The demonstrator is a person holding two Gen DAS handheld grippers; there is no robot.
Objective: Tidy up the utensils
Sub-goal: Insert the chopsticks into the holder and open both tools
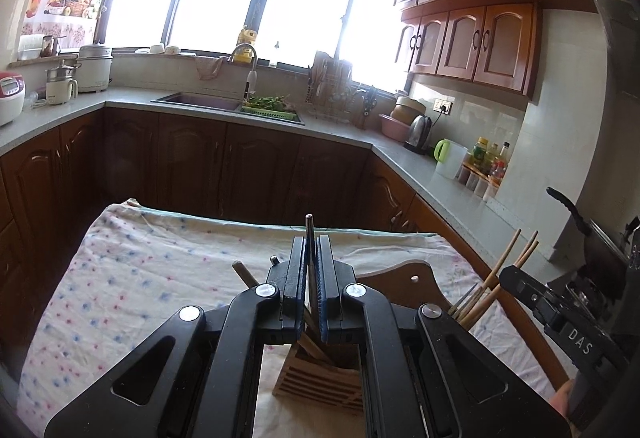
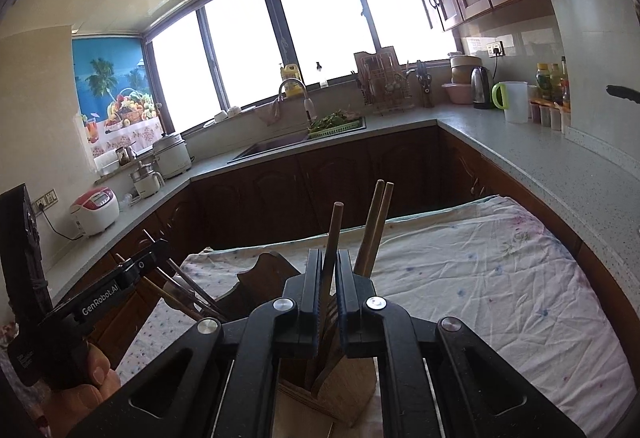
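My left gripper (image 1: 311,244) is shut on a thin metal utensil (image 1: 309,226) that stands upright between the pads, its lower end over a slatted wooden utensil holder (image 1: 320,386). Two more handles (image 1: 244,274) lean out of the holder to the left. My right gripper (image 2: 329,258) is shut on a wooden-handled utensil (image 2: 335,230), whose lower end reaches into the wooden holder (image 2: 348,378). Two bamboo chopsticks (image 2: 378,222) lean just beyond it. Each view shows the other gripper: the right one (image 1: 516,278) beside chopsticks (image 1: 500,274), the left one (image 2: 132,270) held by a hand (image 2: 96,378).
The holder stands on a table under a spotted white cloth (image 1: 140,278). A brown wooden board (image 1: 400,274) lies behind the holder. Dark cabinets, a grey counter (image 2: 520,157) and a sink (image 1: 200,99) ring the table. A pan handle (image 1: 568,205) sticks out at the right.
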